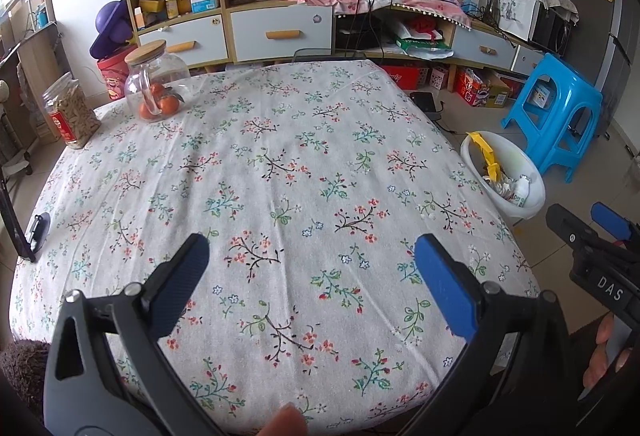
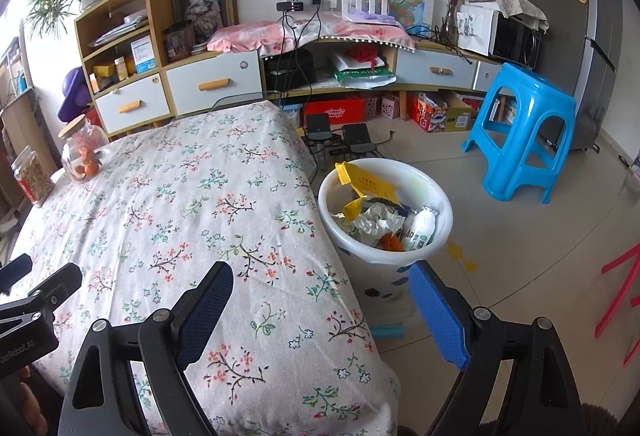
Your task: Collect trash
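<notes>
A white trash bin (image 2: 436,236) stands on the floor by the table's right edge. It holds a yellow wrapper (image 2: 370,185), crumpled paper (image 2: 376,222), a small white bottle (image 2: 420,228) and orange peel. The bin also shows in the left wrist view (image 1: 472,155). My left gripper (image 1: 312,272) is open and empty above the near part of the floral tablecloth (image 1: 280,175). My right gripper (image 2: 320,300) is open and empty over the table's right edge, short of the bin. The right gripper also shows in the left wrist view (image 1: 592,232).
A glass jar of oranges (image 1: 156,87) and a jar of snacks (image 1: 72,115) stand at the table's far left. A blue plastic stool (image 2: 520,131) stands on the floor behind the bin. Shelves and drawers (image 2: 212,83) line the far wall. A black item (image 1: 38,232) lies at the table's left edge.
</notes>
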